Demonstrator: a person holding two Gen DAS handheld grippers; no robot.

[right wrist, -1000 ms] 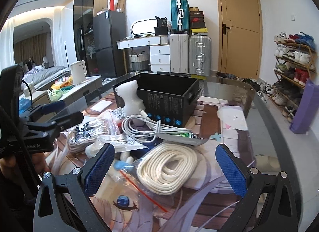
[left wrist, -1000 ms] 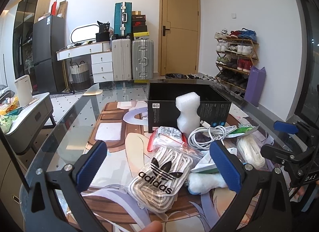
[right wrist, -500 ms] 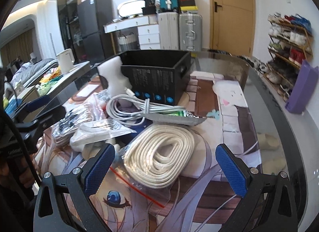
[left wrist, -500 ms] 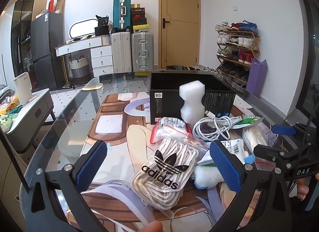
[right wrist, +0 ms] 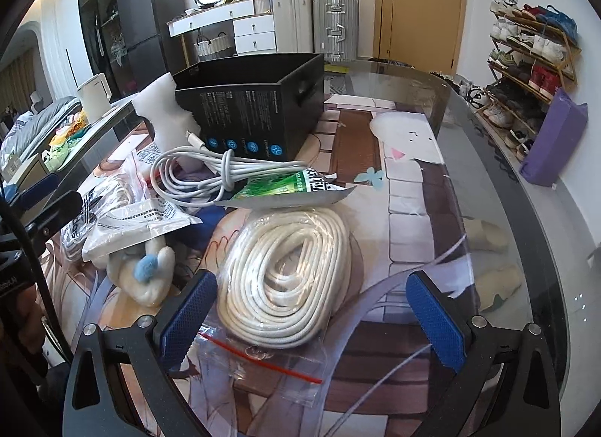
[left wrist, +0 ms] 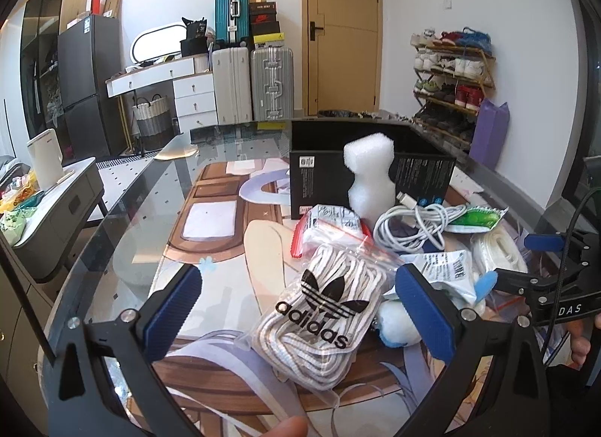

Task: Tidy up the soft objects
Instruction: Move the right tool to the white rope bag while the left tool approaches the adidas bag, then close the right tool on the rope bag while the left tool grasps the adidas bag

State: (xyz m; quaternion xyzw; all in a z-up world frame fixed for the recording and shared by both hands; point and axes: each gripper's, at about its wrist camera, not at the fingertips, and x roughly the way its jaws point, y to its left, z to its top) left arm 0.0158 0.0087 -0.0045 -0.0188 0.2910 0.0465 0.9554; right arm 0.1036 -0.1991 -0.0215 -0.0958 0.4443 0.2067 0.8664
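Both grippers have dropped closer to the cluttered worktop (right wrist: 432, 181): right gripper (right wrist: 311, 311), fingers wide, straddles the bagged white cord (right wrist: 289, 279); left gripper (left wrist: 300, 309), also wide, frames the Adidas laces bag (left wrist: 323, 320).

Left wrist view: low over the near edge of the glass table (left wrist: 124, 211), facing along the table toward the black box (left wrist: 319, 170), with the yellow door (left wrist: 342, 31) behind it. Box sits mid-frame, a moderate way off. The adidas bag (left wrist: 319, 316) lies close under the lens, on the near side of the box.

Right wrist view: also low over the table's near edge, to the right of the left view, angled left so the black box (right wrist: 259, 110) stands left of centre. The white rope coil (right wrist: 285, 279) is close below.

Shared: box, white foam block (left wrist: 370, 174) (right wrist: 165, 114), charging cable (left wrist: 413, 226) (right wrist: 203, 177), door, suitcases, shoe rack. Each view catches the other gripper at its frame edge.
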